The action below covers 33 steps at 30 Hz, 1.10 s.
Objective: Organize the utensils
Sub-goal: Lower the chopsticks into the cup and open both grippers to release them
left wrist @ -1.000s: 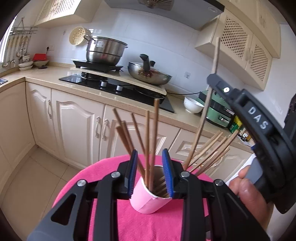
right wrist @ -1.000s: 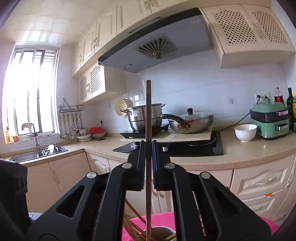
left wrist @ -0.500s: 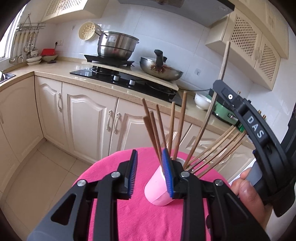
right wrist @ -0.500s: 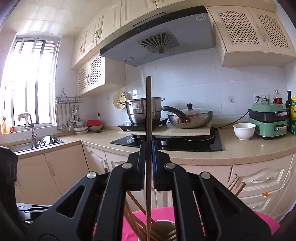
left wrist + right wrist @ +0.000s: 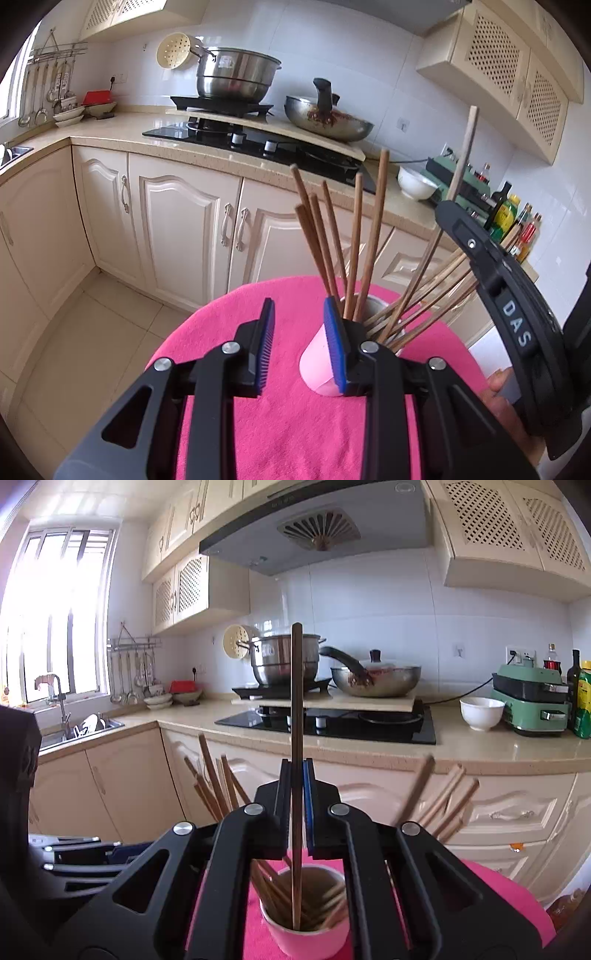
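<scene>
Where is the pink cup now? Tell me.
The pink cup stands on the pink cloth, low centre in the right wrist view under the right gripper, just right of the open left gripper.

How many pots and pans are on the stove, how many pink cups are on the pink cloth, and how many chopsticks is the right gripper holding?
steel pot: 1
pan: 1
pink cup: 1
chopstick in the right gripper: 1
Total: 4

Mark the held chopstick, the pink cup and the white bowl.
held chopstick (image 5: 296, 701): right wrist view, shaft above the jaws.
pink cup (image 5: 306, 939): right wrist view, front wall.
white bowl (image 5: 481, 713): right wrist view, outer side.
</scene>
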### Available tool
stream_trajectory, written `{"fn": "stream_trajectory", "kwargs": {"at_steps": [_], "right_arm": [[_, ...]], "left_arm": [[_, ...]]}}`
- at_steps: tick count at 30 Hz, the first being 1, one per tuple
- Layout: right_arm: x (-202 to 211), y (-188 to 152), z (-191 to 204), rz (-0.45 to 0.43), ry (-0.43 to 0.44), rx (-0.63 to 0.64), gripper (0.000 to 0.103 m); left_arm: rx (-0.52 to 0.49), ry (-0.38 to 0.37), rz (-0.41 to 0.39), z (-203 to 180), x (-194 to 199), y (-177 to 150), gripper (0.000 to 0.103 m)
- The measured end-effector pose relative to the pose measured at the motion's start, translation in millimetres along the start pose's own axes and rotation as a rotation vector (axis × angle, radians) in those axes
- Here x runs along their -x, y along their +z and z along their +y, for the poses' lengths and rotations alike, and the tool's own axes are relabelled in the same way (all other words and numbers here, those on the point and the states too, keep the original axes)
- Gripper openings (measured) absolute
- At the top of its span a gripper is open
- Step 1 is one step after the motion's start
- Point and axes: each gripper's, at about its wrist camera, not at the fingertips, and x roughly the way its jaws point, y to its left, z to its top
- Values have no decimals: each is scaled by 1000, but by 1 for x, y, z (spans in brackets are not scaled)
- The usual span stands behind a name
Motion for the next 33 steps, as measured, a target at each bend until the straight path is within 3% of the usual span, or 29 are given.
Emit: {"fn": "stream_trajectory", "kwargs": {"at_steps": [15, 23, 28, 30, 32, 33], "right_arm": [[-7, -34, -4, 145, -32, -11, 7], [-6, -31, -7, 187, -28, -52, 8], [-2, -25, -9, 218, -33, -91, 10], [3, -21, -7, 215, -37, -93, 16], [9, -17, -5, 209, -46, -89, 43], [13, -14, -4, 201, -56, -86, 50]], "left_arm": [[-54, 74, 73, -6, -9, -7, 27], [-83, 104, 106, -8, -4, -4, 27], [-101, 120, 112, -9, 7, -2, 33], [-107, 120, 112, -9, 12, 0, 34], [-115, 123, 107, -10, 18, 2, 35], [-118, 124, 105, -11, 20, 2, 36]]}}
